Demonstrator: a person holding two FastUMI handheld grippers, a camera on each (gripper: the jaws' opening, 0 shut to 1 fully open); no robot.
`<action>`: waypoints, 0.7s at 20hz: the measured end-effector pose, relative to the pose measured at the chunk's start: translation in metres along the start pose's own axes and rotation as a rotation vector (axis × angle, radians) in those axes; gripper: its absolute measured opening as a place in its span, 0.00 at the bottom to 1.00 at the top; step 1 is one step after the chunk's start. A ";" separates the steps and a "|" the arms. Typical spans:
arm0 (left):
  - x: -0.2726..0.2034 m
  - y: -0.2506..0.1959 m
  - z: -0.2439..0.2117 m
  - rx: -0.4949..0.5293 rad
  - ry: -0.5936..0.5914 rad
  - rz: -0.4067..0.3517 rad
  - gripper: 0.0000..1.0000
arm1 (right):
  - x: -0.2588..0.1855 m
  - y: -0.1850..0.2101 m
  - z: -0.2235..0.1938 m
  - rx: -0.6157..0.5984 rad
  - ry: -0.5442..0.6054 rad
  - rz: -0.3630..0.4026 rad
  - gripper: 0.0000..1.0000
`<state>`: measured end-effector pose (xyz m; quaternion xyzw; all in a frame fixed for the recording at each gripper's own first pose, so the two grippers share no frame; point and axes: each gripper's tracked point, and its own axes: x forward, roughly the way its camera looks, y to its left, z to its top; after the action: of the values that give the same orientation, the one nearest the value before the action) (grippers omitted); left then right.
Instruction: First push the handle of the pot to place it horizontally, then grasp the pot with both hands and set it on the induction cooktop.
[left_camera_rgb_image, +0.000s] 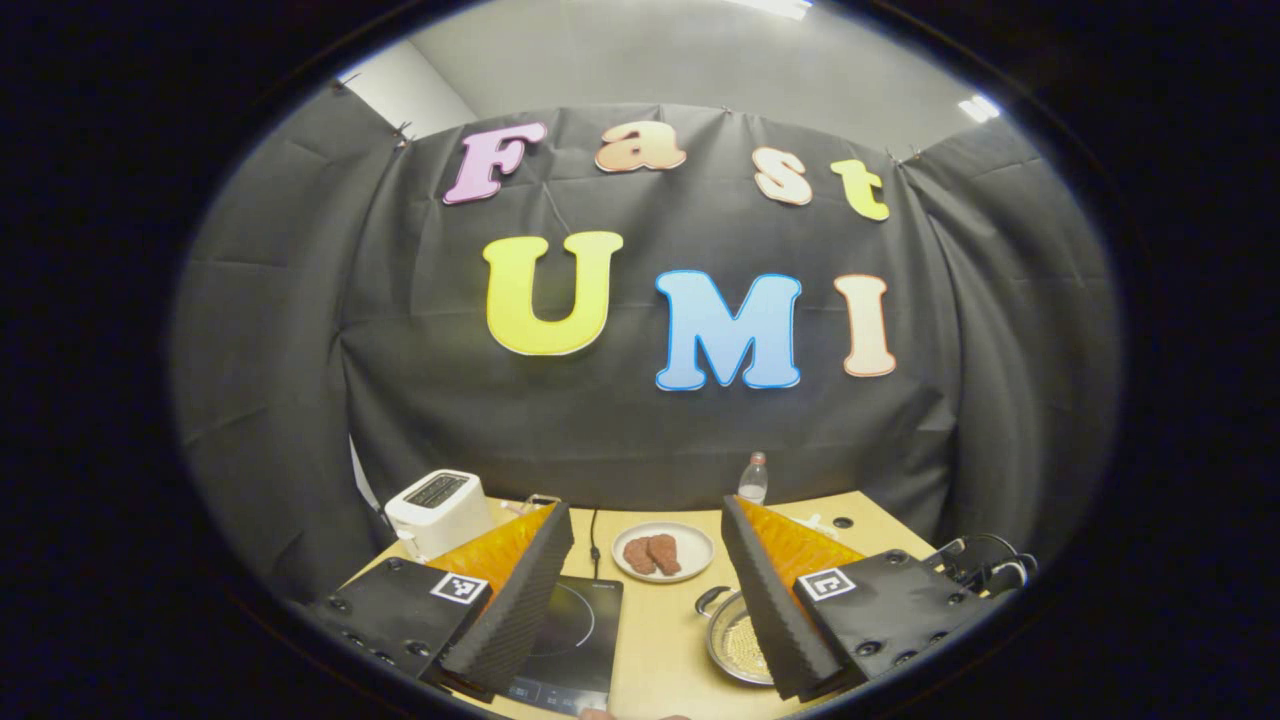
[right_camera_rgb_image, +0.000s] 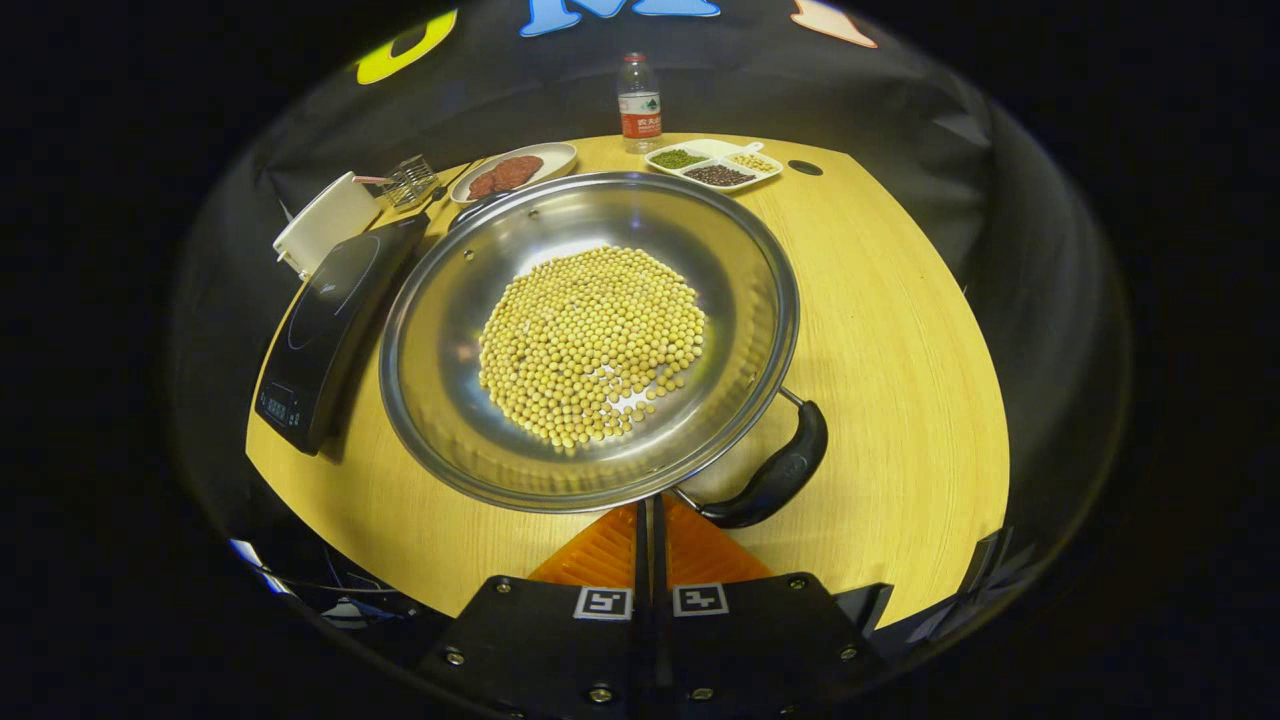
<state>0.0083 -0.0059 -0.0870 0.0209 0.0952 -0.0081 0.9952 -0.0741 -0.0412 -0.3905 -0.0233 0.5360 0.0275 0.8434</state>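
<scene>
Right tongs (right_camera_rgb_image: 650, 525) sit at the bottom centre of the right gripper view, pressed together, just below the rim of the pot (right_camera_rgb_image: 590, 340); the pot, with yellow beans (right_camera_rgb_image: 590, 345) inside, stands on the surface (right_camera_rgb_image: 900, 300) in the middle of the frame, its black handle (right_camera_rgb_image: 775, 475) at the lower right; the induction cooktop (right_camera_rgb_image: 325, 325) lies just beside it at the left; a plate of meat (right_camera_rgb_image: 515, 168), a bottle (right_camera_rgb_image: 639, 102) and a divided dish (right_camera_rgb_image: 715, 163) are along the top. Left tongs (left_camera_rgb_image: 647, 590) in the left gripper view are spread wide, holding nothing; a toaster (left_camera_rgb_image: 438, 510) stands at the lower left.
</scene>
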 end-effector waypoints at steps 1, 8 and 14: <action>0.001 -0.001 -0.001 0.001 0.003 -0.001 0.95 | 0.000 -0.004 0.002 0.007 -0.002 -0.007 0.01; 0.006 -0.014 -0.008 0.006 0.021 -0.014 0.95 | 0.007 -0.038 0.015 -0.013 -0.009 -0.067 0.01; 0.013 -0.026 -0.008 0.018 0.031 -0.027 0.95 | 0.013 -0.066 0.028 -0.011 -0.011 -0.097 0.01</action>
<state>0.0186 -0.0318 -0.0981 0.0286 0.1106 -0.0219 0.9932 -0.0389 -0.1048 -0.3902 -0.0539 0.5293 -0.0104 0.8467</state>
